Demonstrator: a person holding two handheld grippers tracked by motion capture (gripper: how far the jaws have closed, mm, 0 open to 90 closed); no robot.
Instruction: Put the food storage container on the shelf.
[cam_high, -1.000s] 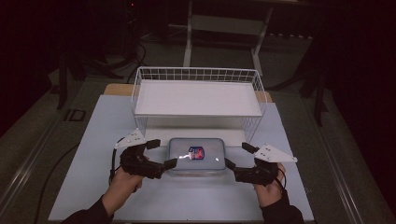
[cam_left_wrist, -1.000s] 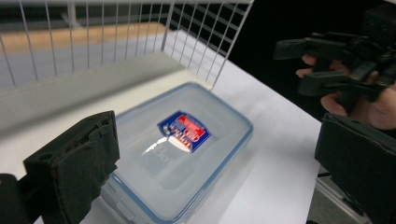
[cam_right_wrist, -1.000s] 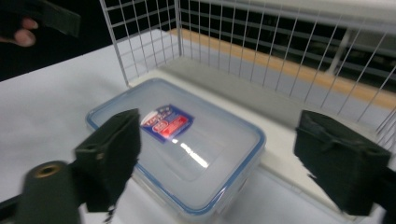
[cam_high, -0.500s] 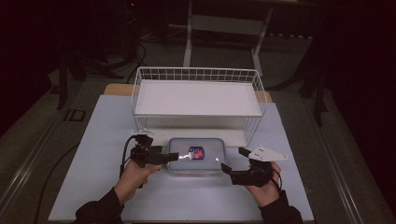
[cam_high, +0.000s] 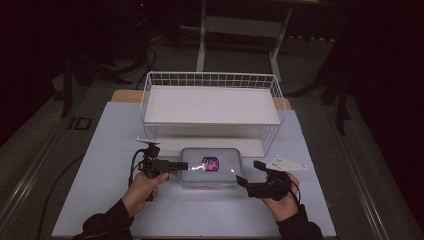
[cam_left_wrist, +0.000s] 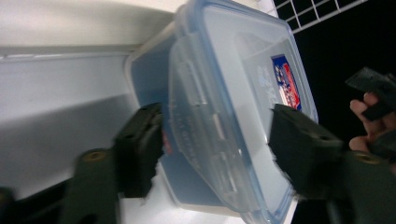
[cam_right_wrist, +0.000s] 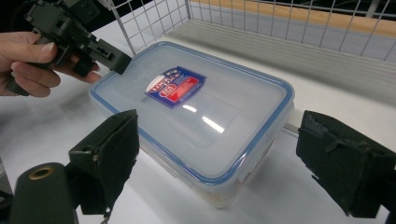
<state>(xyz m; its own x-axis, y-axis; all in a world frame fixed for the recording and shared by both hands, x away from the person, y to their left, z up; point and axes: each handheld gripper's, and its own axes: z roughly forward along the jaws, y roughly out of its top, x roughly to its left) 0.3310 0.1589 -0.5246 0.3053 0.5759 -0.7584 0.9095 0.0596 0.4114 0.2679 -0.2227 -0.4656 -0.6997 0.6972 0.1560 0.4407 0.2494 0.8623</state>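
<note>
A clear plastic container (cam_high: 210, 167) with a blue-rimmed lid and a red and blue label lies flat on the white table, just in front of the wire basket. My left gripper (cam_high: 181, 165) is rolled on its side at the container's left end. In the left gripper view it (cam_left_wrist: 219, 144) is open, one jaw beside the container (cam_left_wrist: 243, 70) wall and the other over the lid. My right gripper (cam_high: 250, 173) is open at the front right corner. In the right gripper view its jaws (cam_right_wrist: 224, 158) stand wide on either side of the container (cam_right_wrist: 187, 107) corner, apart from it.
A white wire basket (cam_high: 210, 80) with a white floor stands right behind the container. The white table top (cam_high: 100, 150) has free room to the left, right and front. Dark floor and a stand's legs lie beyond the table.
My left gripper has rolled onto its side and closed in on the container's left end. My right gripper has shifted slightly toward the front right corner. The container has stayed put.
</note>
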